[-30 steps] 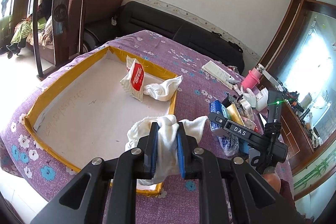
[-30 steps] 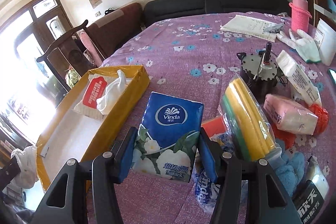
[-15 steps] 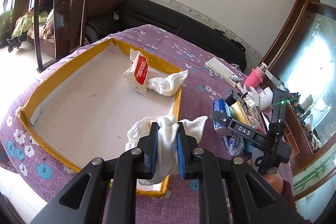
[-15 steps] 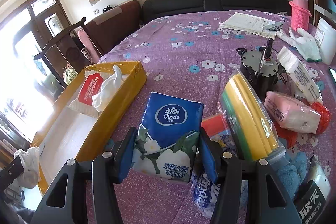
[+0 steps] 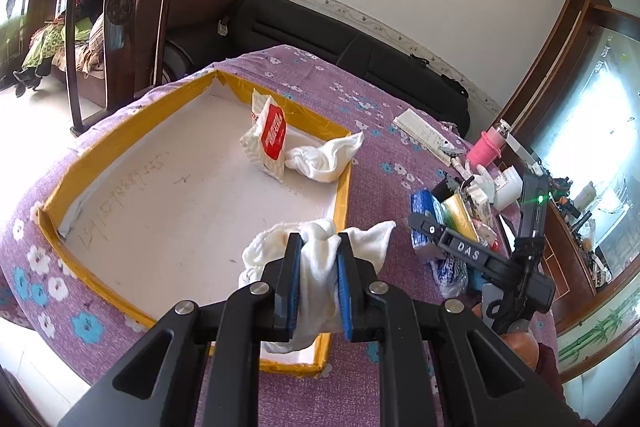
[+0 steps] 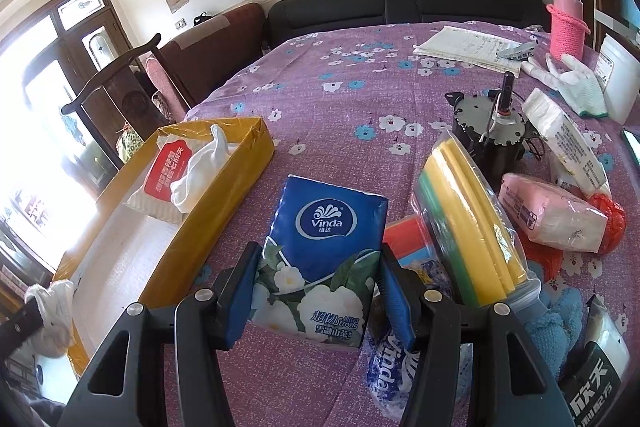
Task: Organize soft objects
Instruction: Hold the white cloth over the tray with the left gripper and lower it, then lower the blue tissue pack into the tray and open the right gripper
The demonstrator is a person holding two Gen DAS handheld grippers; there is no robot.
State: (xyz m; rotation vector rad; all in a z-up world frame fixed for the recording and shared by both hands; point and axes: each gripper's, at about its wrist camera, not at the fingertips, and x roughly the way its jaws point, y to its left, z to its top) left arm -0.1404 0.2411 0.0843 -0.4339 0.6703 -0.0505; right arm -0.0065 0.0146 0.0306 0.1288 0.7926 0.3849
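The left gripper [image 5: 318,259] has its jaws clamped narrow on a crumpled white cloth [image 5: 320,267], which hangs over the near corner of the yellow-edged tray [image 5: 343,195]. The right gripper [image 6: 318,291] has its jaws half-wide, pressing both sides of a glossy blue tissue pack [image 6: 324,251] above the purple flowered tabletop [image 6: 360,99], just right of the tray. In the tray's far corner lie a flat red-labelled wipes pack [image 5: 270,143] and a knotted white cloth [image 5: 324,159]. Compared with a second ago, the left view sits slightly farther over the tray; both grips are unchanged.
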